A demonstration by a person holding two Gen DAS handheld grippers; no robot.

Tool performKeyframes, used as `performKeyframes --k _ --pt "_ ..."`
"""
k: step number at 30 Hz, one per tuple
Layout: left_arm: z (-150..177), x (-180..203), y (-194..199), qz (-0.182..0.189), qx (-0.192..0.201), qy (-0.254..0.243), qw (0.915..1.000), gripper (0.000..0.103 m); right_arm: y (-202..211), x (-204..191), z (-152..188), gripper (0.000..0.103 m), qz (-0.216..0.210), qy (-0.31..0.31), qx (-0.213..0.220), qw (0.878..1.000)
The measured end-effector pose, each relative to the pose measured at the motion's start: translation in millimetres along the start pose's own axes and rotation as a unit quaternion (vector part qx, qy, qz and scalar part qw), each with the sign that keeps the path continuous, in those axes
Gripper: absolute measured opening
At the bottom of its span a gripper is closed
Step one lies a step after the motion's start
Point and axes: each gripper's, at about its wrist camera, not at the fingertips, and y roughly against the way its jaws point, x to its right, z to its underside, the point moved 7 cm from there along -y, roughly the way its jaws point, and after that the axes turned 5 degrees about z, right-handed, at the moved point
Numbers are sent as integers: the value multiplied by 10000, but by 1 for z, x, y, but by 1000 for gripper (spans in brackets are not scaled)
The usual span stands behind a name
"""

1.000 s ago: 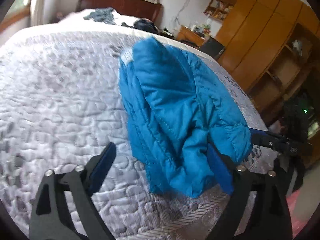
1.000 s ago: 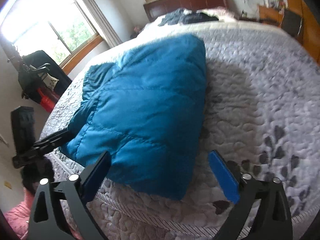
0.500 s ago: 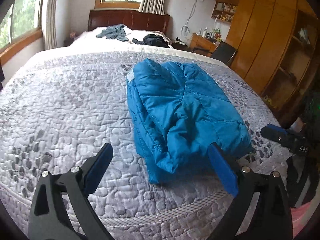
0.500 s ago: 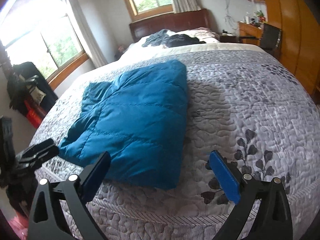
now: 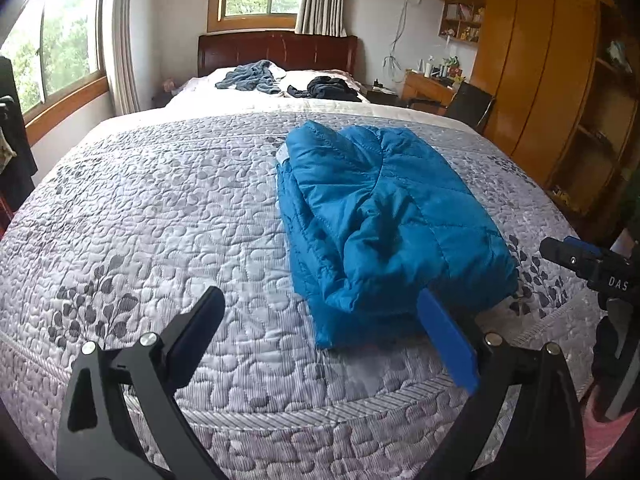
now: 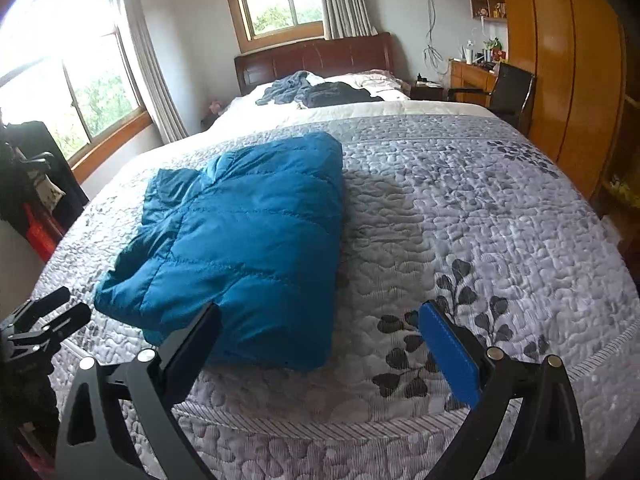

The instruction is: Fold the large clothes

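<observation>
A blue quilted puffer jacket [image 5: 384, 216] lies folded into a thick bundle on the grey patterned bedspread [image 5: 160, 216]. In the right wrist view the same jacket [image 6: 248, 240] is a neat block left of centre. My left gripper [image 5: 320, 316] hangs open above the bed's foot edge, left of the jacket's near end, with nothing between its fingers. My right gripper [image 6: 320, 320] is open too, at the jacket's near right corner and clear of it. Each gripper shows at the edge of the other's view: the right gripper [image 5: 588, 264] and the left gripper [image 6: 44, 320].
Grey and dark clothes [image 5: 256, 78] lie by the pillows near the wooden headboard [image 5: 276, 50]. A desk with a black chair [image 6: 512, 88] and wooden wardrobes [image 5: 540, 80] stand on the right. Windows and dark hanging items [image 6: 28, 176] are on the left.
Both grippers have drawn back and up from the jacket toward the foot of the bed. The jacket now looks smaller and farther away and lies still.
</observation>
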Motion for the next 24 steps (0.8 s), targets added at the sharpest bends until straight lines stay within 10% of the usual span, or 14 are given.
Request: performKeyframes --k 24 --pt "29 3 10 -395 -311 112 9987 97 2 -7 32 99 213 100 -433 9988"
